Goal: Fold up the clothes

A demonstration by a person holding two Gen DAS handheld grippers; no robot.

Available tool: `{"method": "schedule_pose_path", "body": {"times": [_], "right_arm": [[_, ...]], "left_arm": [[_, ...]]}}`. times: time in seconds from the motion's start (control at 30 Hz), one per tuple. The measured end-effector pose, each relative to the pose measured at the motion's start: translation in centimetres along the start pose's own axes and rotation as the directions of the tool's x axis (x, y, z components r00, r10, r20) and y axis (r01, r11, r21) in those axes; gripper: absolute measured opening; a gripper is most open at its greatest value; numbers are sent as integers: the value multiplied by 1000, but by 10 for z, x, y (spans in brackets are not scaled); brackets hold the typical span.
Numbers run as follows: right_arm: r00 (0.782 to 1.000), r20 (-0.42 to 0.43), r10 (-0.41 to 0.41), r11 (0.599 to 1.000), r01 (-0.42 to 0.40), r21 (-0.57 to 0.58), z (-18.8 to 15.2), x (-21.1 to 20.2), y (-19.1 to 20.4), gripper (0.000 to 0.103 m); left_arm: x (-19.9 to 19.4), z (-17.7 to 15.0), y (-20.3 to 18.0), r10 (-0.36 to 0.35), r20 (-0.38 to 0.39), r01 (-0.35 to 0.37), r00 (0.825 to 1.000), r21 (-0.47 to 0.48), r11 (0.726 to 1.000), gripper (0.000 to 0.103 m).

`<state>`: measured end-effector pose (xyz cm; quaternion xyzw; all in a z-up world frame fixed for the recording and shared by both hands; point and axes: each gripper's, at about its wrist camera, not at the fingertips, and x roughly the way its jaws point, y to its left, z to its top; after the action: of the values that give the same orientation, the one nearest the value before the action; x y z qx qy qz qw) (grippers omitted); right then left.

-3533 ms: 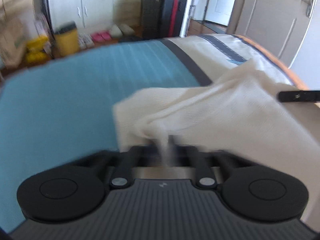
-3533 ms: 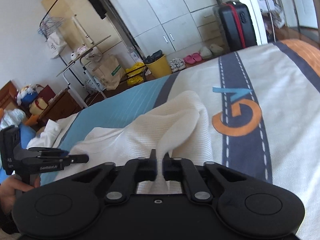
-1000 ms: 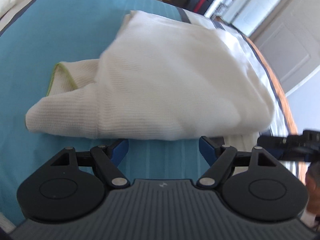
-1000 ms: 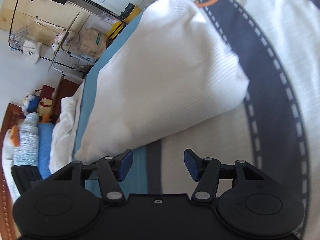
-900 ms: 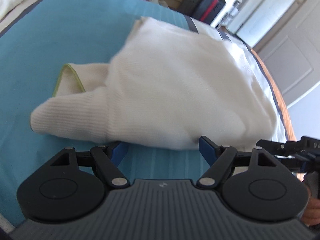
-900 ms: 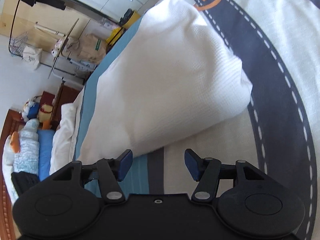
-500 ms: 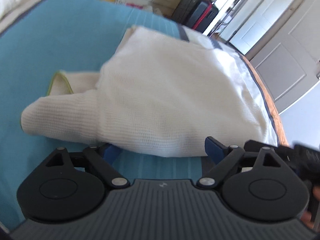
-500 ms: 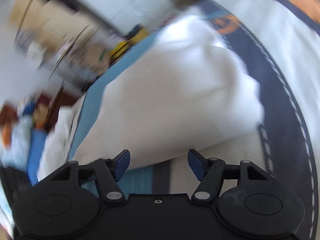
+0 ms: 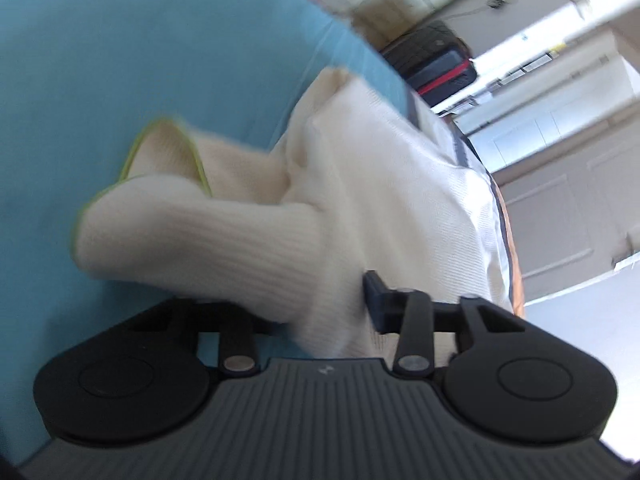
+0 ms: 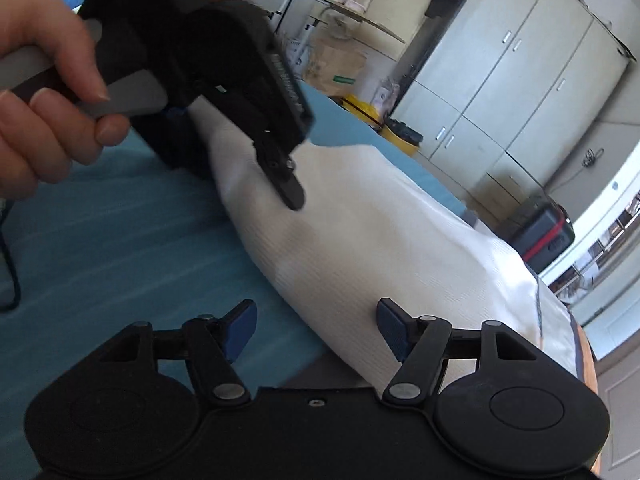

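A cream knit sweater (image 9: 384,184) lies folded on the teal bedspread (image 9: 120,48). Its ribbed sleeve (image 9: 192,236), with a green-trimmed cuff, points left. My left gripper (image 9: 300,304) is open and pushed up to the sleeve's base. Cloth lies between its jaws and hides the left finger; the right blue pad (image 9: 374,294) shows. In the right wrist view a hand (image 10: 44,92) holds that gripper, and one of its fingers (image 10: 289,186) rests over the sweater (image 10: 380,232). My right gripper (image 10: 316,324) is open at the sweater's near edge, with the fold reaching between its pads.
A black suitcase with a red stripe (image 10: 544,232) stands past the bed's far end, beside white wardrobes (image 10: 500,80) and a yellow bin (image 10: 400,132). A rack with bags (image 10: 340,32) stands further left. The bed's orange edge (image 10: 586,360) runs along the right. A door (image 9: 560,208) is beyond.
Both grippers let go of the sweater earlier and stay open. The left one has moved forward onto the sleeve's base. The right one has swung left along the near edge, bringing the left gripper and hand into view.
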<state>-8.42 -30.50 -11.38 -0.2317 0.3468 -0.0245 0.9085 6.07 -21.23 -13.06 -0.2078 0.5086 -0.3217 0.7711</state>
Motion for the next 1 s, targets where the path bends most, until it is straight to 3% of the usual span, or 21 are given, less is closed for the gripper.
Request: {"method": "schedule_pose_path", "body": {"times": [0.17,0.27,0.37,0.43,0.47,0.6,0.73,0.87,0.97,1.0], "right_arm": [[989,20,-144,985,145,-91,14,27,25,82],[982,32,-185,980,186,-66,24,39,25,83],[972,30,-233,962,235,-136,26,57,30,81],[972,43,-230,961,234,-151,26,61,28,74],[974,48,-222,962,227,-150,26,63,26,63],[984,73,-162,986,163,-17,24,59,-5,41],[986,91,-143,988,136,74,26,57,-24,35],[989,96,-111,989,100,113,22,57,-33,33],[991,95,-95,989,83,124,17,59,-36,33],[992,95,-89,989,77,128,15,60,-37,33]], "left_arm": [[-3,0,2,10,-7,-10,1000,27,1000,34],[-8,2,4,-7,-6,7,1000,31,999,33],[-11,1,5,-13,-4,13,1000,41,999,33],[-14,0,9,-24,3,24,1000,41,999,33],[-16,0,9,-36,10,35,999,37,999,33],[-18,1,6,-97,42,96,994,20,995,34],[-16,2,8,-156,36,158,987,-30,987,52],[-2,7,7,-131,22,132,991,-46,990,71],[6,16,21,-75,66,82,995,-110,991,71],[9,18,28,-66,76,76,995,-144,987,61]]}}
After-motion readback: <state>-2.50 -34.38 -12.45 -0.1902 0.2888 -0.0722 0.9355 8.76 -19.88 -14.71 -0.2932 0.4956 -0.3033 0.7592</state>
